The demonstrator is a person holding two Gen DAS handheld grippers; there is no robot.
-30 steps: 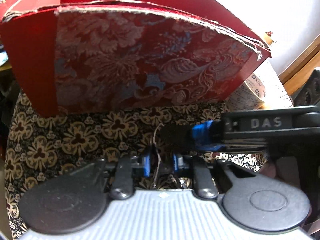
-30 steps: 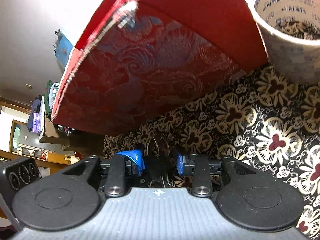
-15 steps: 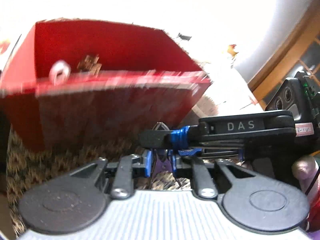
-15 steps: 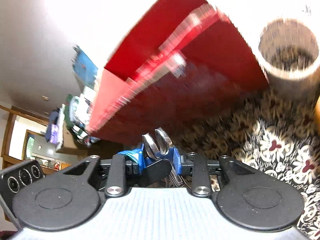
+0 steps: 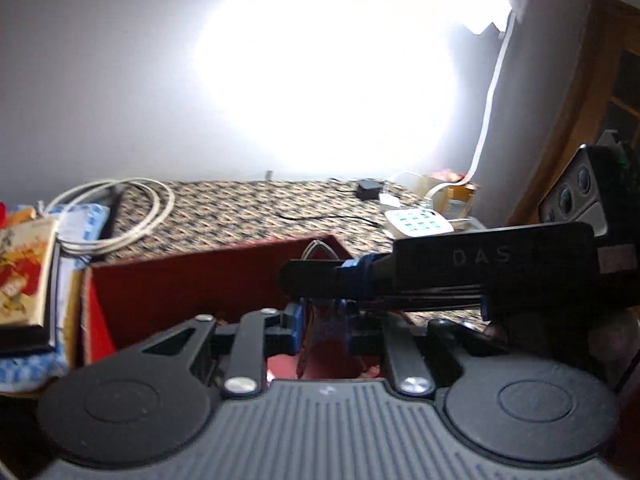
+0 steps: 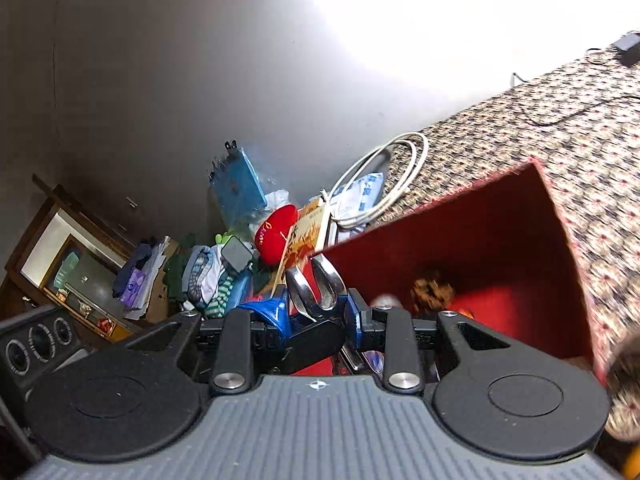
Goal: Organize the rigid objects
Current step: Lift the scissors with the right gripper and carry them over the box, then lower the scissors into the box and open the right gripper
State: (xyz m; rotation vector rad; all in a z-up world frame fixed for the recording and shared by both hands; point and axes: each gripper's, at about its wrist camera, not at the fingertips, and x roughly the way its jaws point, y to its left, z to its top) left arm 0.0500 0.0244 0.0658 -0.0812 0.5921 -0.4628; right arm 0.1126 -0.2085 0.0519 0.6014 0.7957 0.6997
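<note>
A small clip-like object, purple in the body, is pinched in my left gripper (image 5: 323,320), with its thin wire loop (image 5: 316,249) sticking up. My right gripper (image 6: 314,312) is shut on two shiny curved metal arms (image 6: 316,284), apparently of the same object. The grippers cross at right angles, so the right one's black finger (image 5: 312,280) lies across the left wrist view. Both hang just above the near rim of an open red box (image 5: 200,280), whose inside (image 6: 460,232) holds a few small items.
The box stands on a patterned tablecloth (image 5: 240,208). A coiled white cable (image 5: 120,216) and stacked books (image 5: 24,268) lie to its left, with a white keypad (image 5: 418,222) and a black adapter (image 5: 368,188) at the back right. A red heart cushion (image 6: 276,232) and piled clothes (image 6: 200,272) lie beyond.
Both grippers have risen from the cloth in front of the red box to above its rim, carrying the clip-like object. The right jaws narrowed onto its metal arms.
</note>
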